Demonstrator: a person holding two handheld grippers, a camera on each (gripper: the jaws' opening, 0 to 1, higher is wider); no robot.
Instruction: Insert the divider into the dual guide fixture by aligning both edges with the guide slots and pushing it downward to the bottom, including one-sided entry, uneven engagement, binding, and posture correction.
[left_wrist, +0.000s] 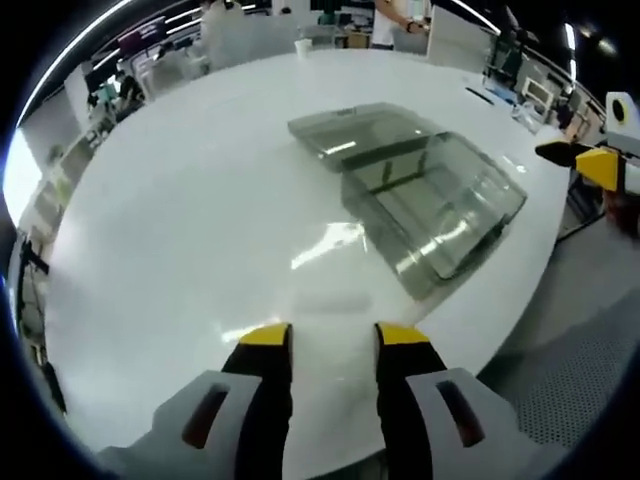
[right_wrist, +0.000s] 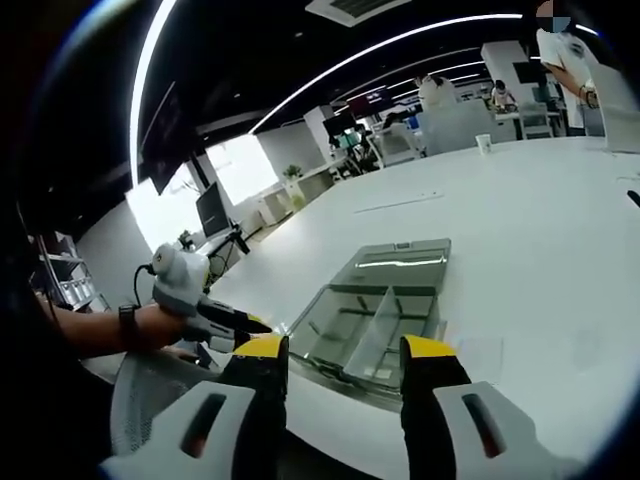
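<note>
A clear grey box-shaped fixture (left_wrist: 440, 205) lies on the white table (left_wrist: 200, 220), with a flat grey panel (left_wrist: 355, 130) lying against its far side. My left gripper (left_wrist: 333, 335) hovers open over the table, short of the fixture, with nothing between its jaws. My right gripper (left_wrist: 585, 158) shows at the right, beyond the table edge. In the right gripper view the fixture (right_wrist: 375, 320) sits just ahead of my open right gripper (right_wrist: 345, 347). An upright wall (right_wrist: 385, 325) crosses the fixture's inside. The flat panel (right_wrist: 400, 260) lies behind it. The left gripper (right_wrist: 235, 322), held in a hand, is at the left.
The table edge (left_wrist: 520, 300) runs close to the fixture, with grey floor beyond. A paper cup (right_wrist: 483, 142) stands far back on the table (right_wrist: 520, 220). A person (right_wrist: 565, 55) stands behind it, among desks and monitors.
</note>
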